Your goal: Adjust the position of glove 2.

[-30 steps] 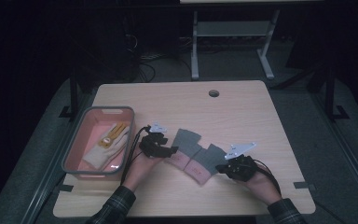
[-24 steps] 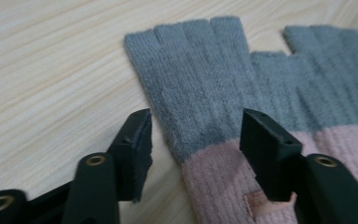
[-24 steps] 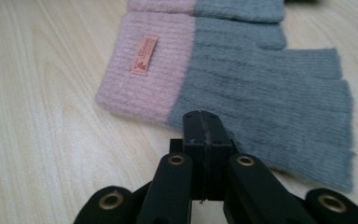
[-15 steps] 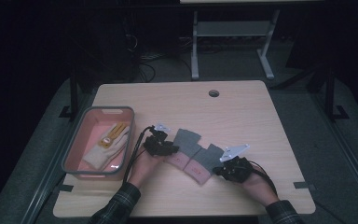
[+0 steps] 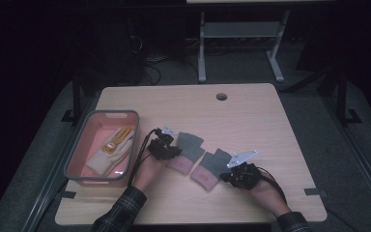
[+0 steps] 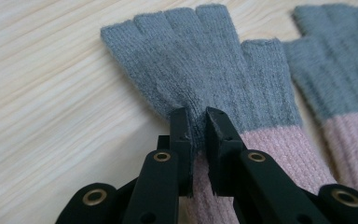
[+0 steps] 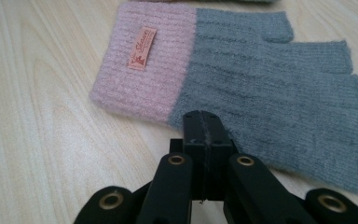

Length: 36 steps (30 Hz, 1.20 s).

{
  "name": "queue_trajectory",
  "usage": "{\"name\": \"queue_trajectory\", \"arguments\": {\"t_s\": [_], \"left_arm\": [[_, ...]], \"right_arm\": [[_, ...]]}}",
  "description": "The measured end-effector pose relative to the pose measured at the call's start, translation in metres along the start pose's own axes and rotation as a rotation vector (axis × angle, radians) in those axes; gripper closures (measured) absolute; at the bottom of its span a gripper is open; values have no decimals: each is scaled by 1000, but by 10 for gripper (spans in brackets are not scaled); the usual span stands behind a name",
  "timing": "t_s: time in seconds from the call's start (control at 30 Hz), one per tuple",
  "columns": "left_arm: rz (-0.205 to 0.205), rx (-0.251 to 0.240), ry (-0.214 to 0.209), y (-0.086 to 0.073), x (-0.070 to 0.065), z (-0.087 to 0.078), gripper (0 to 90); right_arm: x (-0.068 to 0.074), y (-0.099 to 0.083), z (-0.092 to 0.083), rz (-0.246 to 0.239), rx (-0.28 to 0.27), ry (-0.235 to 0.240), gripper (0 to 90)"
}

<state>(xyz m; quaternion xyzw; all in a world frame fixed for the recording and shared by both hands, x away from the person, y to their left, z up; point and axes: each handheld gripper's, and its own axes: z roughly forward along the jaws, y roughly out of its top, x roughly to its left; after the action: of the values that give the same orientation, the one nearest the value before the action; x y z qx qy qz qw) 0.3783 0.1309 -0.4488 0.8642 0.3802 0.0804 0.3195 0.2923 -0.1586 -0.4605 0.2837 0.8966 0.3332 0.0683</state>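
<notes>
- Dark all round the room, with a pale wooden table (image 5: 251,121) lit in the middle; from the high view two grey-and-pink fingerless gloves lie side by side near its front. A pink bin (image 5: 79,150) at the table's left edge already holds a yellow-and-white pair of gloves (image 5: 110,151). The left gripper (image 5: 163,147) sits at the left glove (image 5: 186,152), the right gripper (image 5: 239,175) at the near edge of the right glove (image 5: 213,166).
- Left gripper view: its jaws have just been closing and now pinch a fold of the left glove's (image 6: 205,74) grey knit, close to where the pink cuff begins. The glove lies flat on the wood otherwise, not lifted.
- Right gripper view: the jaws are pressed fully together at the grey edge of the right glove (image 7: 261,88); whether any knit is caught between them, I cannot tell. A small tag (image 7: 142,48) shows on the pink cuff.
- My guess: one pair is binned, this pair is only just being gripped, so the lifting and carrying to the bin is all left.
</notes>
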Motion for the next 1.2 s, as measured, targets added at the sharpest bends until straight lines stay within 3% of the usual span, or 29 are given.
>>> {"name": "queue_trajectory", "arguments": {"t_s": [0.3, 0.53, 0.63, 0.73, 0.8, 0.97, 1.03, 1.2], "left_arm": [[49, 19, 4, 7, -12, 0, 813], [43, -13, -26, 11, -15, -10, 813], [45, -11, -16, 12, -15, -14, 814], [49, 11, 28, 12, -13, -16, 814], [39, 17, 29, 12, -11, -16, 814], [64, 33, 22, 13, -17, -13, 814], [66, 22, 15, 14, -18, -14, 813], [26, -39, -53, 16, -19, -21, 814]], "right_arm": [[0, 2, 2, 1, -10, -2, 900], [1, 3, 3, 3, -15, 3, 900], [1, 4, 4, 2, -13, 3, 900], [3, 4, 5, 2, -15, 5, 900], [3, 5, 5, -6, -17, 4, 900], [4, 5, 6, -4, -18, 9, 900], [4, 6, 7, -5, -17, 8, 900], [3, 6, 7, -7, -19, 9, 900]]}}
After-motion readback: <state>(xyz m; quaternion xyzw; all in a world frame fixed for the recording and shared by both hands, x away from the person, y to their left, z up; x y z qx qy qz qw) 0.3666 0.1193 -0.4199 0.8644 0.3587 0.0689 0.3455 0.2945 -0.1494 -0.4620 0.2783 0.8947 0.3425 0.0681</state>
